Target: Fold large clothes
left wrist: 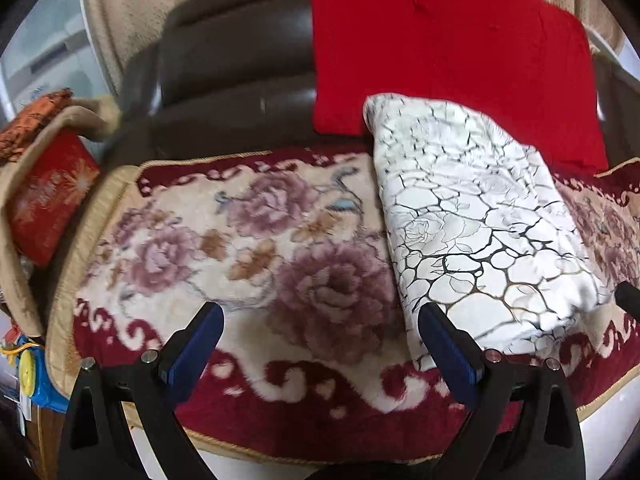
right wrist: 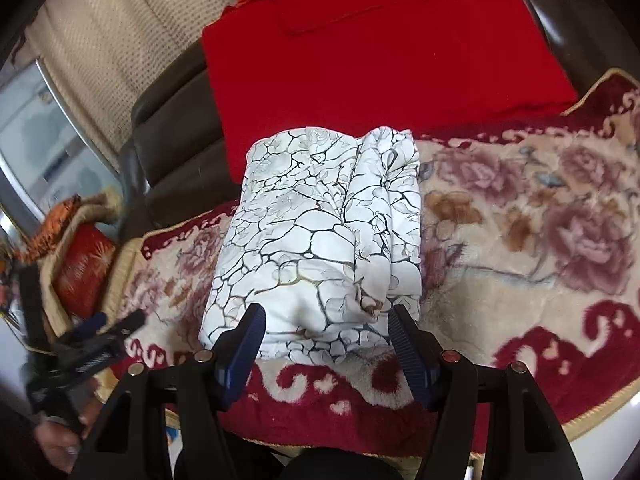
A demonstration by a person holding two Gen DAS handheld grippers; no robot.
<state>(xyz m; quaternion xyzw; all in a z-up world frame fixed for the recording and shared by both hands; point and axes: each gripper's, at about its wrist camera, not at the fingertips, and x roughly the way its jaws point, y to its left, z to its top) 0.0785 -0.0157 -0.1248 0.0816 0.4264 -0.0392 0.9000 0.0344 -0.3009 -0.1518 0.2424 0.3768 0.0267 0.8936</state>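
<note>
A white garment with a black crackle and rose print lies folded into a thick rectangle on a floral sofa cover. In the right wrist view the garment lies straight ahead, its near edge between my fingers. My right gripper is open and empty, just above that near edge. My left gripper is open and empty over the floral cover, left of the garment; its right fingertip is near the garment's near-left corner. The left gripper also shows in the right wrist view, at the far left.
A big red cushion leans on the dark leather sofa back right behind the garment. A beige knit throw hangs over the backrest. A red patterned cushion sits at the left armrest. The sofa's front edge is just below my grippers.
</note>
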